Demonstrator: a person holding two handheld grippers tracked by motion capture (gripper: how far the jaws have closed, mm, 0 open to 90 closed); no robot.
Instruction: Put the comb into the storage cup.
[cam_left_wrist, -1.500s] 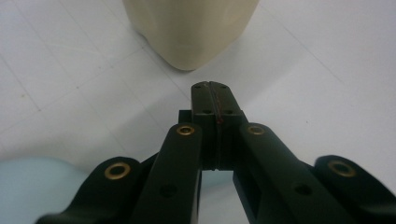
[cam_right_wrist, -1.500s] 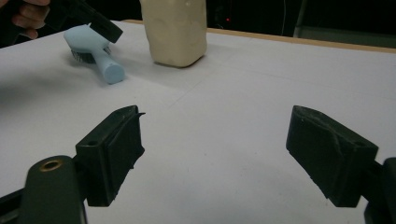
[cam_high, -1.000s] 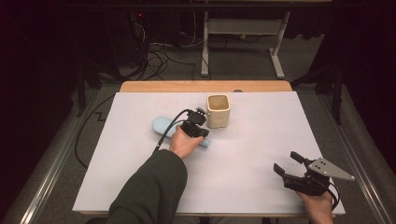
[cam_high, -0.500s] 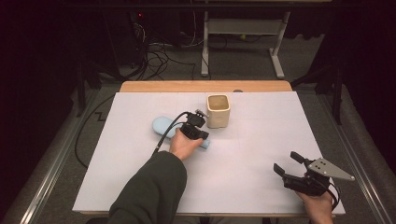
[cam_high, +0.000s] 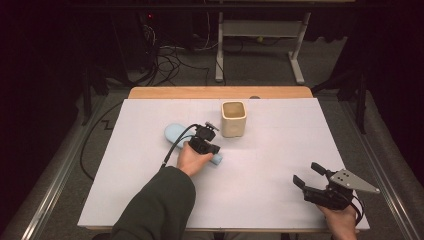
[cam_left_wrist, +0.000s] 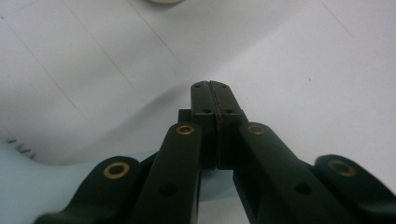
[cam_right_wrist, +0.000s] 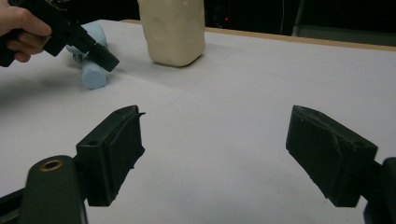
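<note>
Partly hidden: blue obj (cam_high: 172, 135) under L gripper (cam_high: 212, 148), end unclear.

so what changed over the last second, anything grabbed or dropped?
Barely anything. The left gripper has slid slightly down-left along the light blue object, away from the cream cup; its jaws stay shut with nothing between them, tips beside the object. Nothing taken or let go. The right gripper stays open at the near right of the table, and cup and blue object have not shifted.
</note>
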